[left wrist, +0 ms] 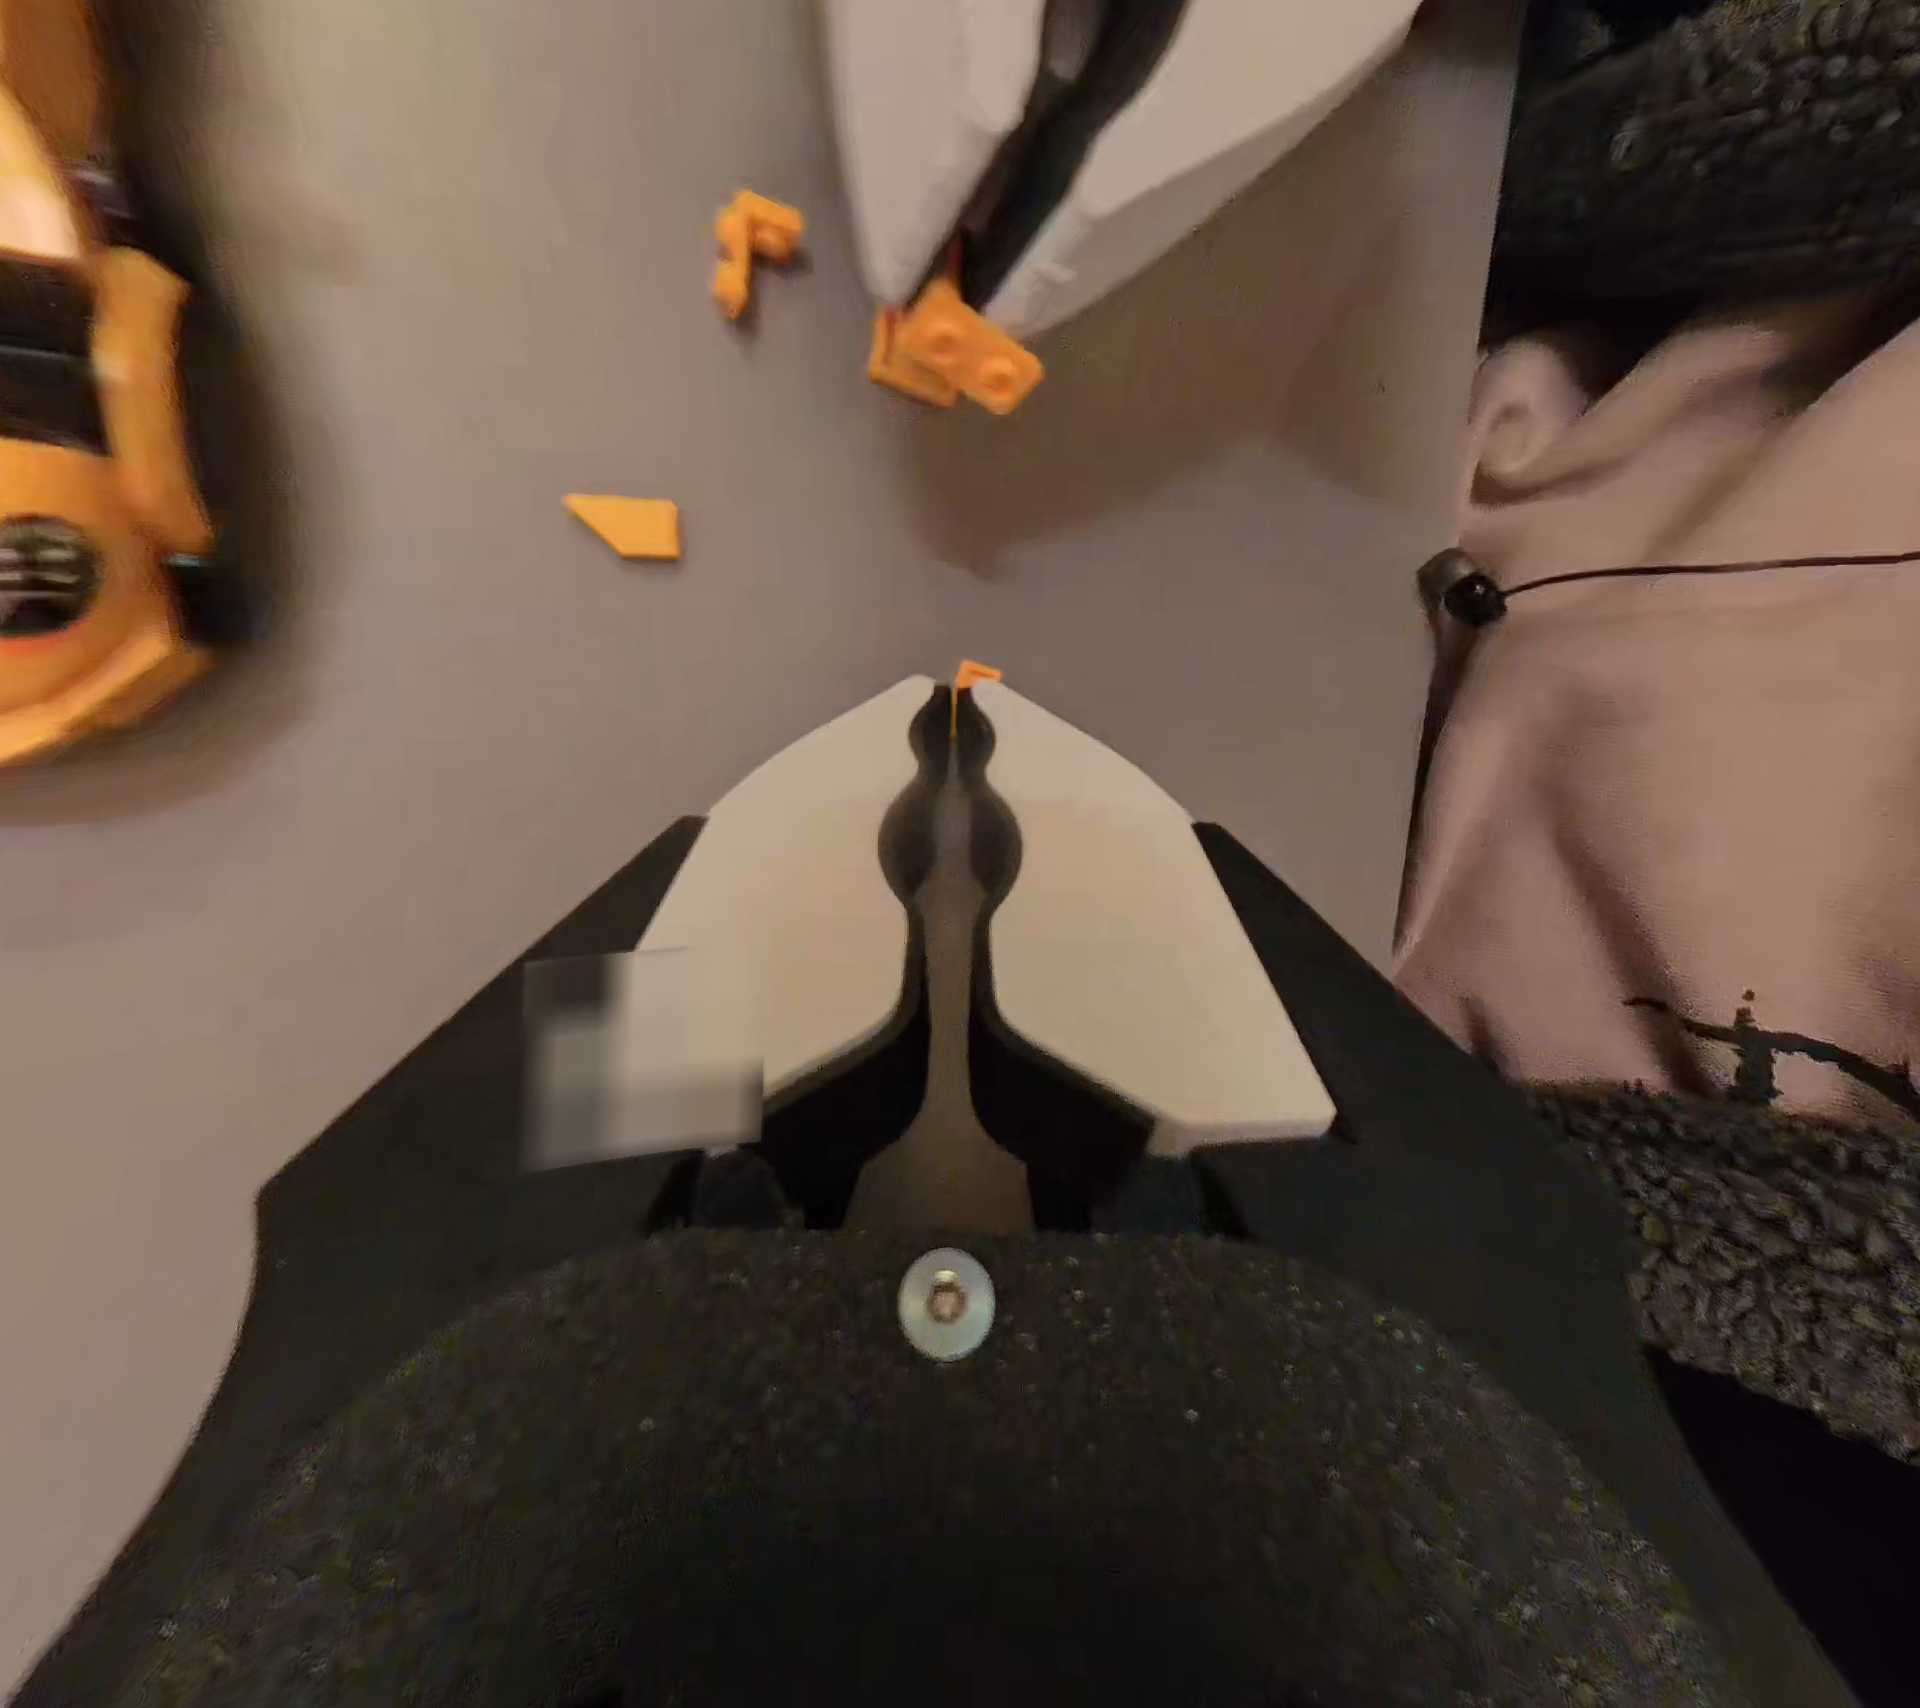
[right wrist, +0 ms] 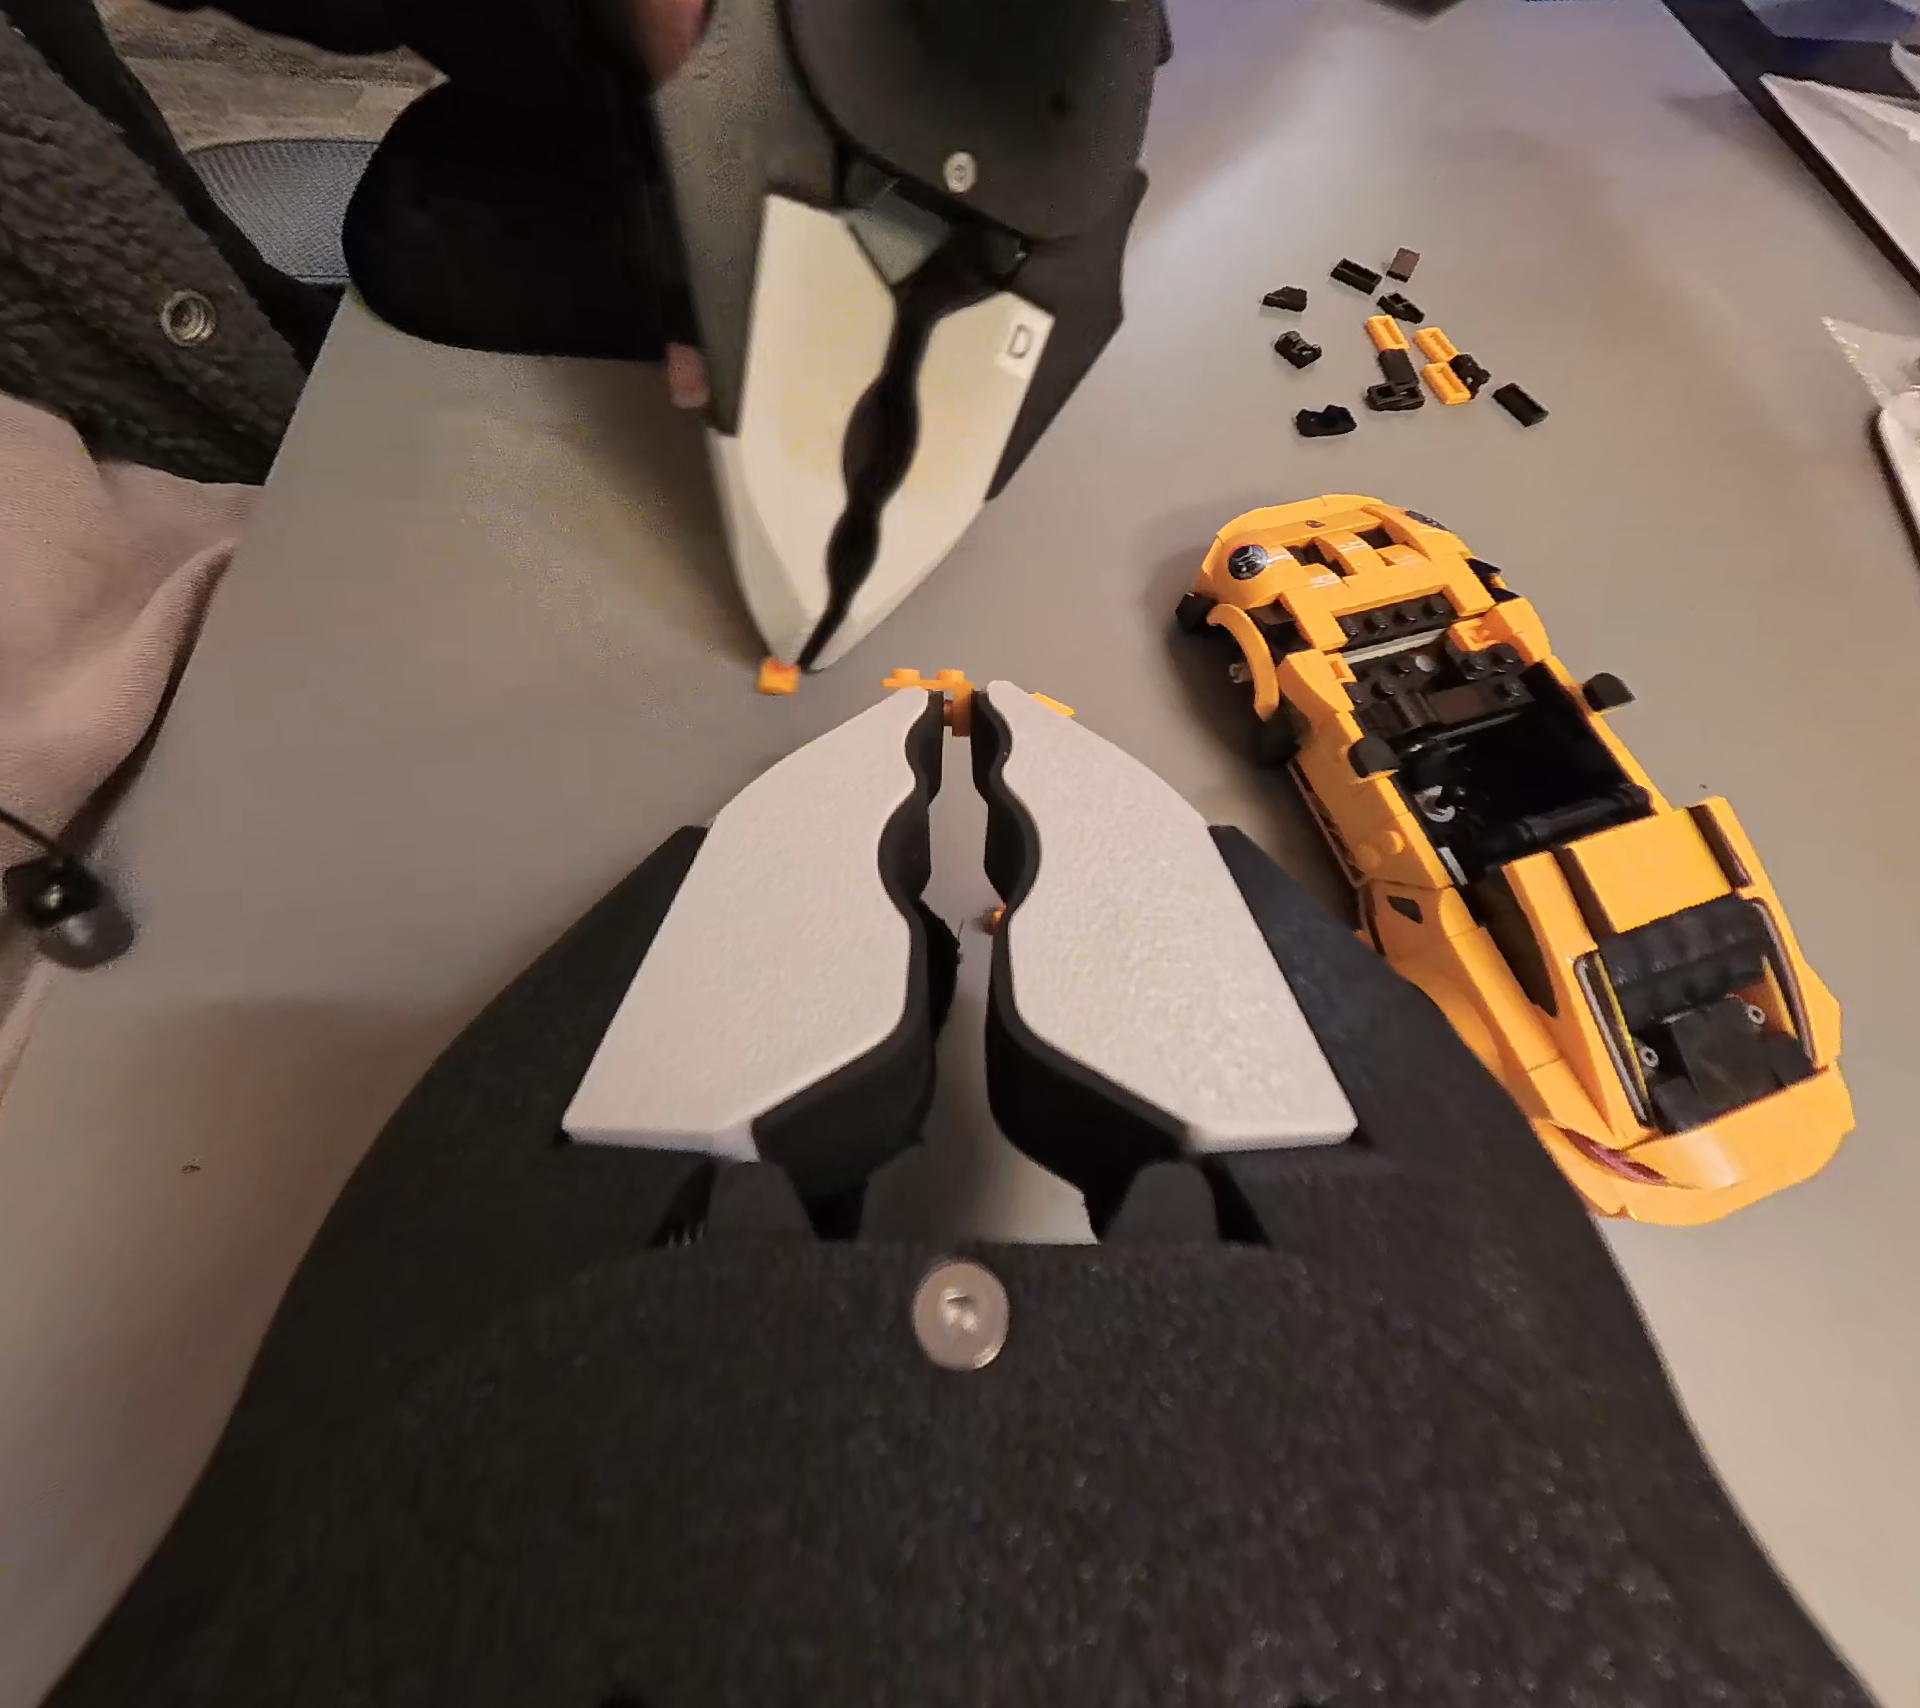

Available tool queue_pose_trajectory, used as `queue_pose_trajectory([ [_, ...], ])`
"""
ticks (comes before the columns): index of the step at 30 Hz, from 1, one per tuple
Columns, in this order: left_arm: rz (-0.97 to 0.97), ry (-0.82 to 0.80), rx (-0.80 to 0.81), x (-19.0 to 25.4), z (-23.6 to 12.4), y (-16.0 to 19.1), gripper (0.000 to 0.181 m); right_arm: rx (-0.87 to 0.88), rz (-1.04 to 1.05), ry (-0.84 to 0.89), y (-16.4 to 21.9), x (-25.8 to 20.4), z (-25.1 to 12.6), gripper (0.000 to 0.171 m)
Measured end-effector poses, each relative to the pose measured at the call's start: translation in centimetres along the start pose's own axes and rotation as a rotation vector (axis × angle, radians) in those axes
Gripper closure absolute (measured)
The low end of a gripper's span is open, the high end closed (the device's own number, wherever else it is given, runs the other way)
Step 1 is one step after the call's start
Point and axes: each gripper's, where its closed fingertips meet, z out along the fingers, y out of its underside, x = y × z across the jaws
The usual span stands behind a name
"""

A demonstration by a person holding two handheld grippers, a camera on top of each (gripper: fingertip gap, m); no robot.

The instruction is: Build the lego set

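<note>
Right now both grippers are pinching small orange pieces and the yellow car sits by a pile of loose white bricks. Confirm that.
One detail is off: the loose bricks beyond the yellow car are black and orange, not white, as the right wrist view shows. The rest holds: the left gripper pinches a small orange piece, and the right gripper pinches an orange plate.

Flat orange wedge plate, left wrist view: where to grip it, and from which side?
Probably straight from above: the wedge plate lies flat and alone on the table. Pinch across its two parallel edges at the wide square end; the slanted edge would likely slip. It is thin, so close right at the tabletop.
</note>
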Motion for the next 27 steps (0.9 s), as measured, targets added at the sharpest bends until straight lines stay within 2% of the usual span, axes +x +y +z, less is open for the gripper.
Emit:
queue_pose_trajectory([
  [7, 0.019, -0.107, 0.039, -1.7, -1.4, -0.4, 0.174, 0.000, 0.008, -0.003, 0.1, 0.1, -0.1, 0.166],
  [10, 0.135, -0.153, 0.046, -0.7, -1.6, -0.7, 0.173, 0.003, 0.010, -0.002, 0.1, 0.1, -0.1, 0.167],
  [13, 0.257, -0.264, -0.002, -0.3, -1.0, -0.6, 0.172, 0.002, 0.013, -0.002, 0.1, 0.1, -0.1, 0.167],
  [17, 0.327, -0.402, -0.114, -0.8, -0.2, -0.2, 0.165, -0.005, 0.013, 0.006, 0.2, 0.3, -0.2, 0.167],
  [22, 0.370, -0.484, -0.129, -0.9, 0.2, -0.6, 0.172, -0.006, 0.014, 0.019, 0.2, 0.5, -0.4, 0.167],
  [25, 0.302, -0.387, -0.093, -0.4, 0.3, -0.6, 0.173, -0.011, 0.013, 0.027, 0.3, 0.6, -0.4, 0.167],
  [27, 0.139, -0.122, 0.056, 1.8, 0.1, -1.7, 0.174, -0.004, 0.015, 0.028, 0.2, 0.6, -0.5, 0.167],
])
